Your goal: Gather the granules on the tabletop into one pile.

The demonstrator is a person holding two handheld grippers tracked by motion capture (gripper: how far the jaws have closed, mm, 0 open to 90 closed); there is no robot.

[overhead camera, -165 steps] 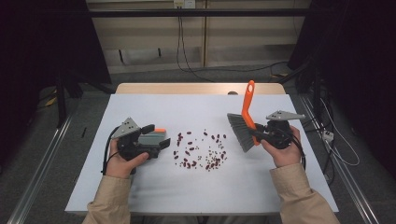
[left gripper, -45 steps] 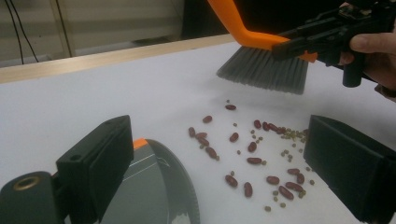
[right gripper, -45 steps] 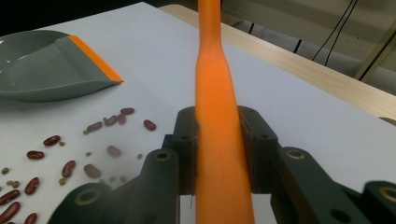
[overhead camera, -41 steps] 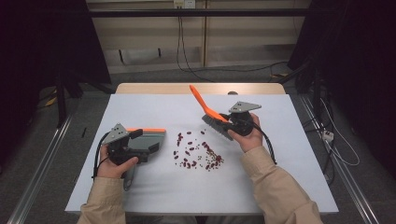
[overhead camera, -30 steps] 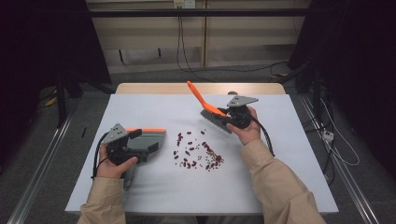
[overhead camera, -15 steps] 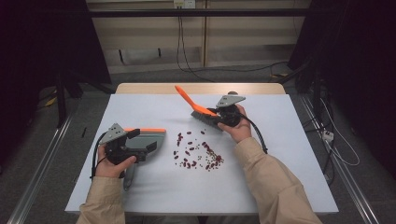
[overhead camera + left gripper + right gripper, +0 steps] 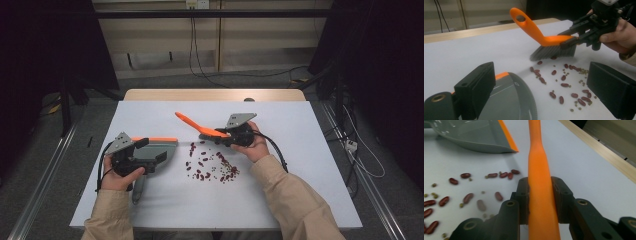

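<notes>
- A person is working two hand-held grippers over a white table [image 7: 310, 200], where red beans [image 7: 212, 165] and smaller green ones are lying scattered near the middle.
- The right gripper [image 7: 235, 136] is pinching the orange brush [image 7: 202, 128] across its back; the right gripper view is showing both jaws pressed against the orange plastic [image 7: 539, 195], one on each side.
- The grey bristles [image 7: 552, 51] are hanging at the far edge of the scatter, touching or just above the table, with a bean or two right at their tips.
- The left gripper [image 7: 131, 159] is gripping the grey dustpan [image 7: 159, 150] near its handle, though its own view is showing the jaws standing wide on either side of the pan [image 7: 506, 100], so how tightly it is clamped cannot be told.
- The pan's orange-edged lip [image 7: 508, 137] is sitting just beside the near-left end of the beans, mouth turned toward them.
- Risk, as a judgement: the brush is sitting aslant to the pan's mouth, so a stroke from here is likely sending beans past the lip rather than into it.
- A fast flick is also threatening to bounce the round beans across the smooth top and toward the edge.
- The smooth, tapering brush handle may be twisting between the jaws under sweeping pressure.
- If the pan's lip is lifting off the table, the small green beans are liable to slip beneath it.
</notes>
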